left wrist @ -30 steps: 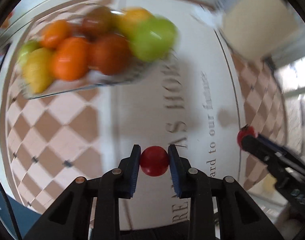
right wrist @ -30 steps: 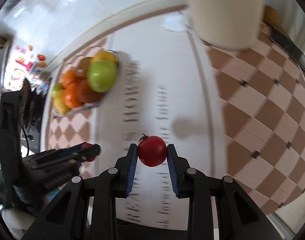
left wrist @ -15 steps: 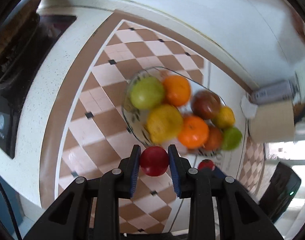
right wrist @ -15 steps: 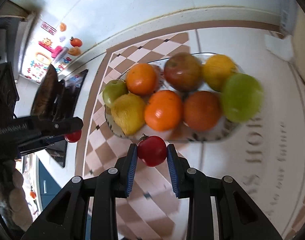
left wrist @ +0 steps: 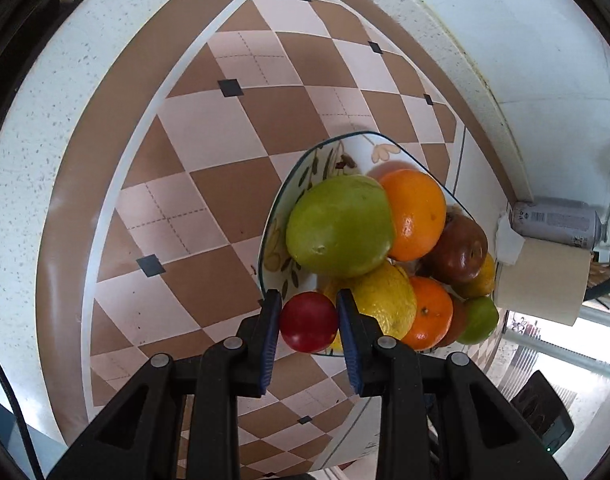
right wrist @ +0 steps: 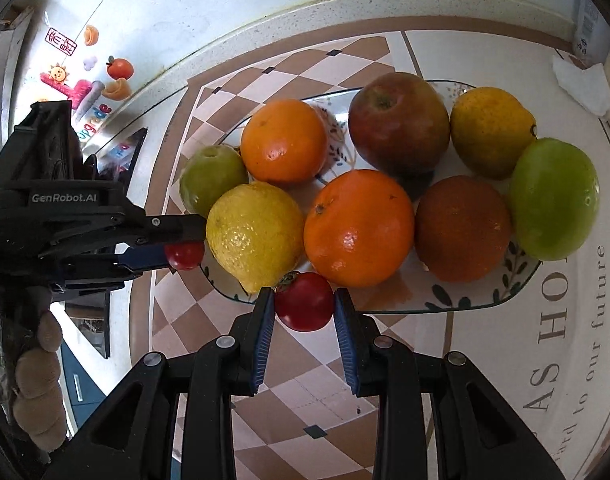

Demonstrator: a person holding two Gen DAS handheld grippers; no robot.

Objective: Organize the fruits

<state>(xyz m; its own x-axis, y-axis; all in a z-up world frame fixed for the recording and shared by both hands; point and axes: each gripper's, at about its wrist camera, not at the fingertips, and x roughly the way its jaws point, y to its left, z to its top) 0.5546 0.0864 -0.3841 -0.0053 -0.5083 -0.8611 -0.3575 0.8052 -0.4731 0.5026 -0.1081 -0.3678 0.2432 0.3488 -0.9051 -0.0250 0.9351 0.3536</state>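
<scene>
A patterned glass plate (right wrist: 485, 300) (left wrist: 329, 156) holds several fruits: oranges (right wrist: 359, 228), a lemon (right wrist: 255, 236), green apples (right wrist: 553, 200) and a dark red apple (right wrist: 399, 122). My left gripper (left wrist: 309, 322) is shut on a small red tomato (left wrist: 309, 322) at the plate's near end, beside the lemon (left wrist: 385, 300). In the right wrist view the left gripper (right wrist: 185, 254) comes in from the left with its tomato (right wrist: 184, 255) beside the plate's left end. My right gripper (right wrist: 303, 302) is shut on a second red tomato (right wrist: 303, 302) with a stem, over the plate's front rim.
The plate lies on a checkered brown-and-cream mat (left wrist: 209, 184) with printed lettering (right wrist: 573, 344) on a white speckled counter (left wrist: 53, 92). A paper roll (left wrist: 541, 280), a spray can (left wrist: 553, 222) and a crumpled tissue (right wrist: 581, 80) lie beyond the plate. A person's hand (right wrist: 37, 392) holds the left gripper.
Both grippers have carried their tomatoes across the mat to the plate, which now sits close in both views. The left view has rolled. Both grips are unchanged.
</scene>
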